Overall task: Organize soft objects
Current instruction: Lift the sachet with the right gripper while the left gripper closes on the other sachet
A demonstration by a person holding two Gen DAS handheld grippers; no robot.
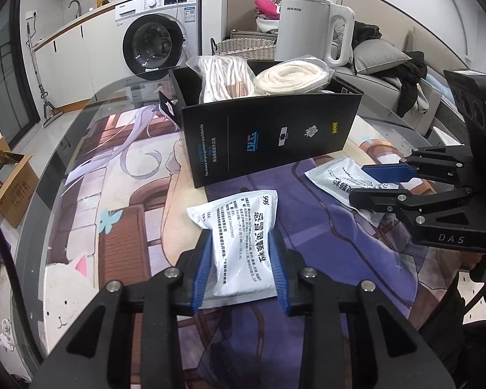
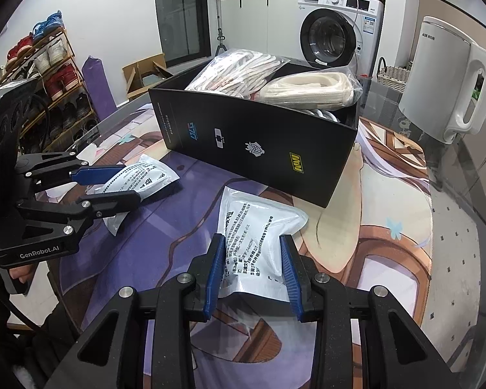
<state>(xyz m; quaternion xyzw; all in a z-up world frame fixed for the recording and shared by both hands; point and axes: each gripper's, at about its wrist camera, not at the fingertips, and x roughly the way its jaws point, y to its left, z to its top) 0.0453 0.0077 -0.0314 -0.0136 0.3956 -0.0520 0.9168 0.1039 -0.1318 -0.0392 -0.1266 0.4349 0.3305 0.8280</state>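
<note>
A big glass table [image 1: 81, 120] fills the room in front of me, with a colourful cartoon mat [image 1: 120, 194] under the glass. On it stands a black box [image 1: 269, 136], open at the top, and I think it is the place where the soft things are collected. Two clear bags already lie inside: one with striped cloth [image 1: 223, 77] and one with cream cloth [image 1: 291, 77]. They stick out above the rim, so the box looks quite full at that end.

Behind the box stands a white kettle [image 1: 311, 29], which seems to have no part in the work.

In front of the box two white pouches with printed text lie flat on the table, a little apart from each other. The left gripper [image 1: 241, 236] is clamped on the nearer pouch [image 1: 239, 233]; the blue pads press its sides and the middle puffs up. The right gripper [image 2: 252, 243] is clamped on the other pouch [image 2: 259, 236] in the same way. Both pouches rest on the table, not yet lifted. I judge that the person takes one in each hand to carry both to the box together.
</note>
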